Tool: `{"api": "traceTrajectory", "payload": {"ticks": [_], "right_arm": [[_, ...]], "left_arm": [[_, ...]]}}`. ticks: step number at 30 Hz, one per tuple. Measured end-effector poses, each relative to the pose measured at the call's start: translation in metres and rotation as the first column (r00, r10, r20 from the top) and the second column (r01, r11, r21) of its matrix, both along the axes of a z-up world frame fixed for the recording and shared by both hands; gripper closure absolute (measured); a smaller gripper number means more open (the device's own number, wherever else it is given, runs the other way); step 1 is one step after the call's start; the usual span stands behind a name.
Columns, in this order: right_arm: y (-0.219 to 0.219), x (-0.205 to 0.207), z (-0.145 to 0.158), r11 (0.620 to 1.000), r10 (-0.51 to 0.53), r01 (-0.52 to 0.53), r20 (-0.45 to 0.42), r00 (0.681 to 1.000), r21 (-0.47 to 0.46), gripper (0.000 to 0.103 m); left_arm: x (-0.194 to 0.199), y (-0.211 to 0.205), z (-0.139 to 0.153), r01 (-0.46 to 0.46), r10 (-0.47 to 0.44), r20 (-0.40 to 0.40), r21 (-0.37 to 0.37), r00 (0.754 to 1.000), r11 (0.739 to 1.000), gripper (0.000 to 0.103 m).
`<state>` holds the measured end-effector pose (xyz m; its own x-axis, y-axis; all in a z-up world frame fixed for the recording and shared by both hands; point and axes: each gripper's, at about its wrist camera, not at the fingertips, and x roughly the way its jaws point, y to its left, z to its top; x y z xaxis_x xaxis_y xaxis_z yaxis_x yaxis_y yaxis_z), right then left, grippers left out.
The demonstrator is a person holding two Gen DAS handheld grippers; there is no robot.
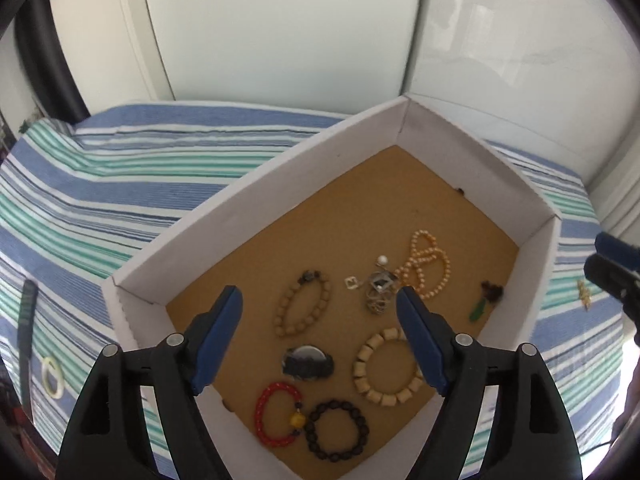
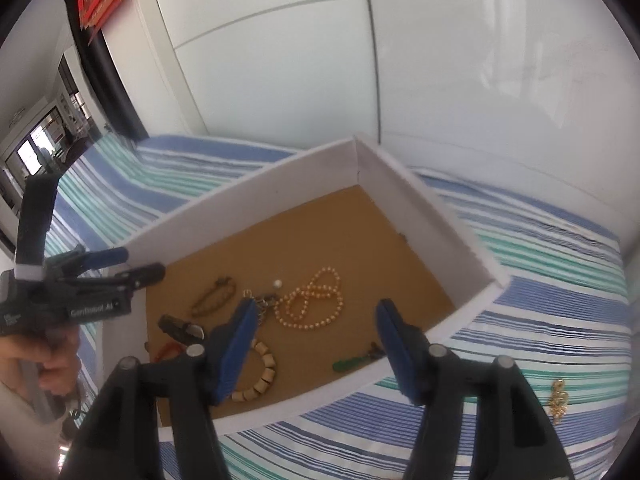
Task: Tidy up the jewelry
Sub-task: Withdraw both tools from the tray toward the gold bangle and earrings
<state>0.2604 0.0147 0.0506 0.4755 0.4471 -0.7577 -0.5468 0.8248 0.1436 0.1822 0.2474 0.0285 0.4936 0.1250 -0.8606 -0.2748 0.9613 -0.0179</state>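
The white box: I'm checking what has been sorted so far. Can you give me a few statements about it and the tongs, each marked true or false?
1. A red bead bracelet lies inside the white box. True.
2. The left tongs are shut on the pearl necklace. False: they are open, with nothing between them.
3. A gold chain lies on the striped cloth, outside the box. True.
4. The right tongs hold the green pendant. False: they are open and empty; the pendant lies on the box floor.
5. The pale ring is inside the box. False: it lies on the cloth beside the box.
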Motion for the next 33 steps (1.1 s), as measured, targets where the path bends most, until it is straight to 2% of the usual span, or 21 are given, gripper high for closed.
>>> {"api": "traceTrajectory", "payload": {"ticks": [2,4,7,11,17,23,29,33], "right_arm": [[-0.012,-0.014,0.003,1.0,-0.03,0.03,0.009,1.0,-0.001,0.032],[-0.026,-0.03,0.002,0.998,-0.055,0.055,0.011,0.998,0.002,0.026],[-0.051,-0.058,-0.009,0.995,-0.097,0.097,0.013,0.995,-0.009,0.026],[-0.091,-0.103,-0.03,0.979,-0.192,0.194,0.035,0.981,-0.055,0.026],[-0.151,-0.154,-0.05,0.951,-0.308,0.307,-0.018,0.951,-0.041,0.026],[-0.195,-0.197,-0.055,0.92,-0.38,0.379,0.009,0.925,-0.099,0.026],[-0.23,-0.22,-0.06,0.886,-0.46,0.459,-0.005,0.888,-0.063,0.026],[-0.237,-0.225,-0.069,0.873,-0.487,0.487,-0.023,0.873,-0.033,0.026]], "left_arm": [[-0.015,-0.016,0.008,0.023,-0.023,0.029,0.004,0.999,1.0,0.011],[-0.029,-0.038,0.014,0.056,-0.057,0.052,0.013,0.997,0.998,0.01],[-0.051,-0.077,0.018,0.126,-0.127,0.067,0.02,0.99,0.992,0.005],[-0.077,-0.127,0.013,0.193,-0.193,0.072,0.014,0.979,0.981,0.005],[-0.098,-0.185,-0.009,0.273,-0.275,0.038,0.05,0.961,0.961,0.005],[-0.112,-0.226,-0.026,0.338,-0.339,0.017,0.035,0.941,0.941,0.005],[-0.119,-0.256,-0.033,0.385,-0.385,-0.013,0.07,0.923,0.92,0.005],[-0.126,-0.255,-0.04,0.4,-0.402,0.007,0.079,0.916,0.913,0.005]]}}
